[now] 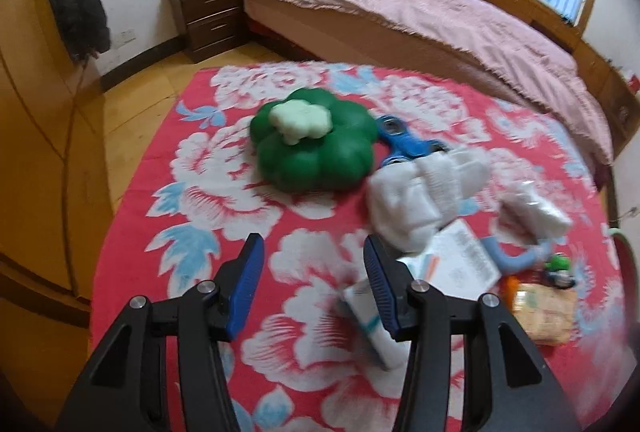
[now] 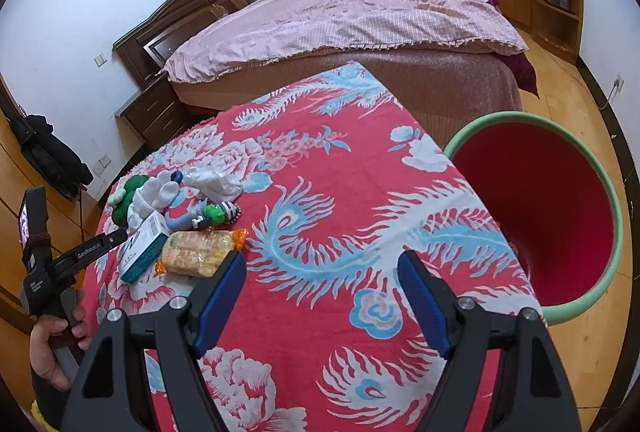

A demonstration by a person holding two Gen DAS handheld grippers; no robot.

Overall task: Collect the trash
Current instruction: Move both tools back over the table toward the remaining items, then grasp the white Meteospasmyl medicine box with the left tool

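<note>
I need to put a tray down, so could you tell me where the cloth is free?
Free: the cloth between the snack packet and the red bin. Crowded: the corner around the green toy, socks and boxes.

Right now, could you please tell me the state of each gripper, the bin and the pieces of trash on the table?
Left gripper: open, empty.
Right gripper: open, empty.
Red bin: upright beside the table, nothing visible inside.
Small box: lying flat.
Snack packet: lying flat, looks sealed.
</note>
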